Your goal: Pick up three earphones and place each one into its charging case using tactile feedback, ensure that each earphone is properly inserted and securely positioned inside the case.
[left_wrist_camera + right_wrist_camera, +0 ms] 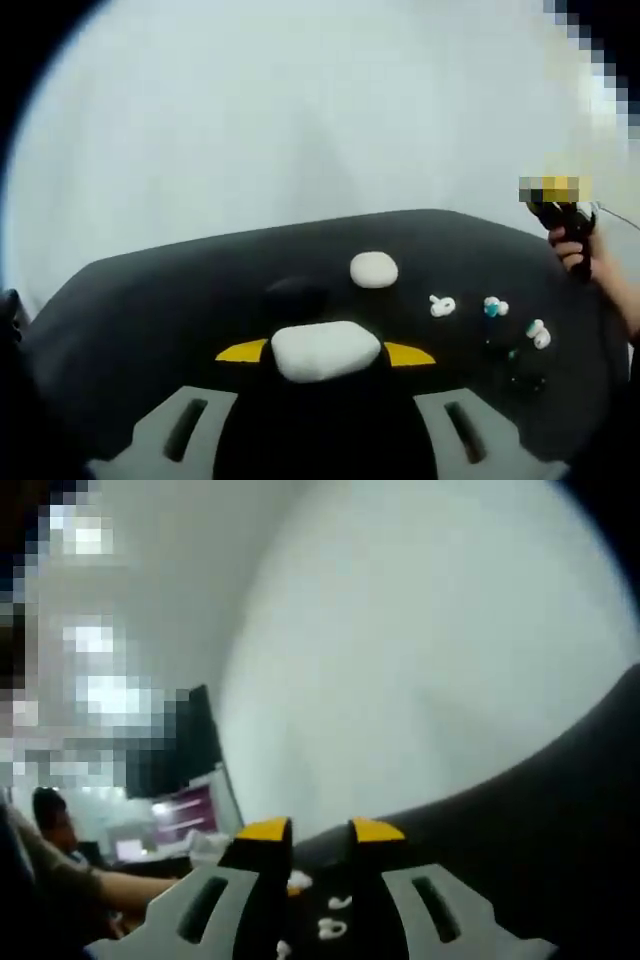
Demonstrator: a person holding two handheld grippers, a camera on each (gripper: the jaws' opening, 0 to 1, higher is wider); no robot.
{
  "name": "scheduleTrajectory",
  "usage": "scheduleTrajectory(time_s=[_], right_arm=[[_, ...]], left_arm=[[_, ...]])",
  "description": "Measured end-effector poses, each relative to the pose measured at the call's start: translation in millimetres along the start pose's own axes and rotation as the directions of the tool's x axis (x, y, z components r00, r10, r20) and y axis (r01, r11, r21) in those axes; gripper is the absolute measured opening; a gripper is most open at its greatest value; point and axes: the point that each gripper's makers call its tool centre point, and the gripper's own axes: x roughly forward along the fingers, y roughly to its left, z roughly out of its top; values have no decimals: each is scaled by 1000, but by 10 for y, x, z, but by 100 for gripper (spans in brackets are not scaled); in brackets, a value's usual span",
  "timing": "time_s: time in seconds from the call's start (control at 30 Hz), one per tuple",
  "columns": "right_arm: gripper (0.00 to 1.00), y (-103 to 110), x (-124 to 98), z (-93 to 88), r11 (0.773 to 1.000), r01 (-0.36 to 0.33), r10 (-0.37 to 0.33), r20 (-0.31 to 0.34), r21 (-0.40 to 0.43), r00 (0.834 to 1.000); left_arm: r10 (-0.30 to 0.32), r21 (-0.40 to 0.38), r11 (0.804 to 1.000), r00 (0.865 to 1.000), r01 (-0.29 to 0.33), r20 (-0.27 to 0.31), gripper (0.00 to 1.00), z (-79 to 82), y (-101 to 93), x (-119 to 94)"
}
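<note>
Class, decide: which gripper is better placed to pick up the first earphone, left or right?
Probably right. The left gripper is shut on a white charging case, while the right gripper is empty, with earphones lying just below its tips.

Black counter (150, 300) fills lower frame. On it: white case (374, 269) centre, dark case (297, 294) just left of it, three white earphones (442, 306) (495, 307) (539, 334) centre-right, well apart from the cases.

A black tabletop (180, 300) is spreading beneath everything, backed by a plain white wall (300, 110). In the right gripper view, a seated person (50, 860) is leaning an arm forward near a glowing monitor (185, 810), with a dark screen (200, 735) standing behind it.
</note>
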Motion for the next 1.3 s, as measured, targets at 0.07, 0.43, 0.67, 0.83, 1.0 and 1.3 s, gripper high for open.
scheduleTrajectory(time_s=[0.07,0.43,0.67,0.83,1.0,1.3], right_arm=[[24,6,0,-3,1000,-1,1,-1,-1,1000],[24,5,3,-21,1000,-3,3,-8,1,1000],[24,-22,3,-21,1000,3,-2,-10,1,1000],[24,-16,2,-35,1000,3,-3,-14,1,1000],[24,-14,9,-50,1000,1,-1,-21,-2,1000],[24,-42,-12,-17,1000,11,-11,-8,4,1000]], left_arm=[[-9,-2,1000,1000,9,22,39,38,-4,-27],[-40,13,999,997,39,62,39,138,-77,-138],[-83,-4,996,992,84,92,39,202,-178,-205],[-137,-18,990,982,141,128,39,265,-339,-314],[-241,22,970,960,241,143,39,342,-619,-479],[-408,87,913,905,400,121,39,205,-1234,-798]])
